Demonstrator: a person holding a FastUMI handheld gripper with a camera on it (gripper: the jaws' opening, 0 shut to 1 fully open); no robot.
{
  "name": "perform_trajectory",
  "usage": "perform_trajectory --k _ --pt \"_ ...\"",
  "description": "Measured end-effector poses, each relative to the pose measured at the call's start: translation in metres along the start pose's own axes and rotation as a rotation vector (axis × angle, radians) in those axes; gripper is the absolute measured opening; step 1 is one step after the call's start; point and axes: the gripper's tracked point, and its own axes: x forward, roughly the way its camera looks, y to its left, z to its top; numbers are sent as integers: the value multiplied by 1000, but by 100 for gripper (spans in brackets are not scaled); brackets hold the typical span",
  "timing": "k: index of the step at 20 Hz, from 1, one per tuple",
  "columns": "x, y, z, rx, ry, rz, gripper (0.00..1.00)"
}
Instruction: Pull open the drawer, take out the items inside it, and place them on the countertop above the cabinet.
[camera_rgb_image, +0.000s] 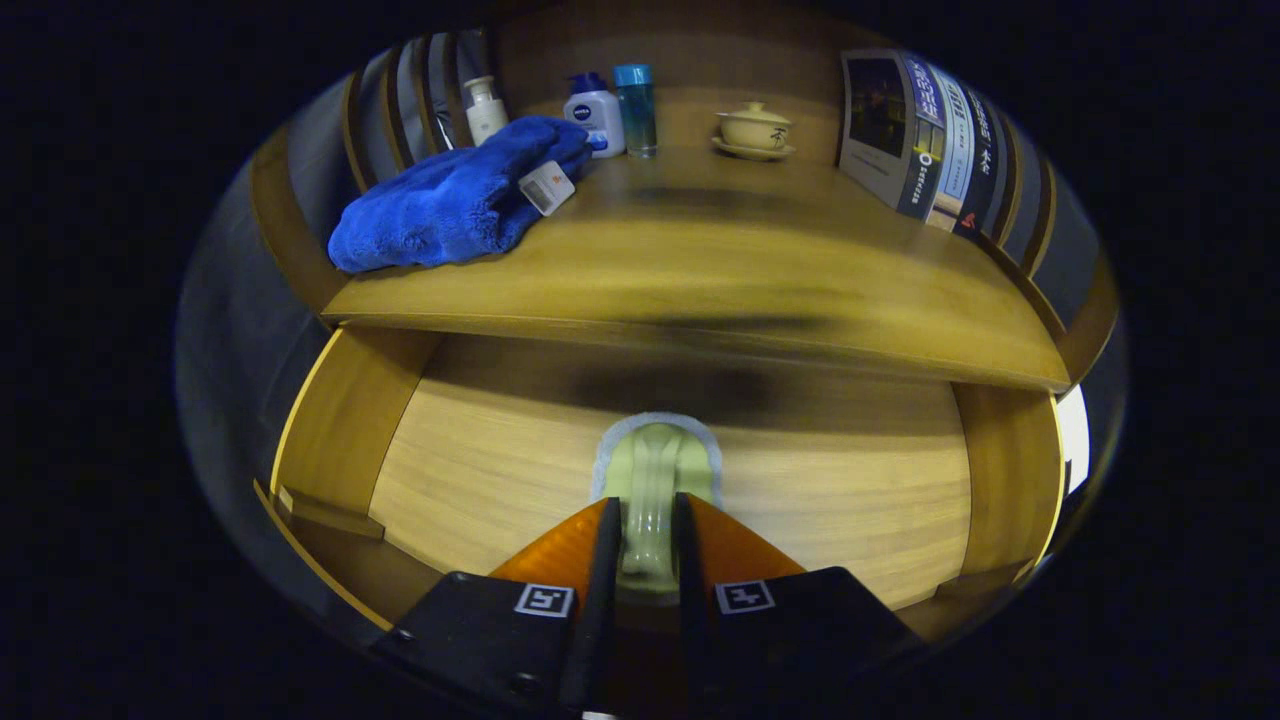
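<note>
While the pale green packet (655, 470) is gripped over the open drawer (480, 470), it should be lifted straight up until the countertop's (720, 270) front edge is cleared, then carried forward and set on bare wood between the blue towel (450, 200) on the left and the teacup (755, 128) on the right. The gripper (645, 530) is nearly closed, both fingers pressed on the packet's near end; the far end juts beyond the tips.

Smooth wood drawer (350, 440) and countertop (700, 270); plush blue towel (450, 200); glossy ceramic cup (755, 128).
</note>
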Motion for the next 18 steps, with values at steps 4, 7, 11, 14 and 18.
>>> perform_trajectory --k 4,7,11,14,18 --pt "13 -1 2 7 5 -3 37" --pt "11 -7 8 5 -42 -21 25" --pt "-3 -11 14 36 -93 -12 25" --pt "-25 -16 22 28 -148 -15 25" --pt "-57 -15 27 20 -211 7 25"
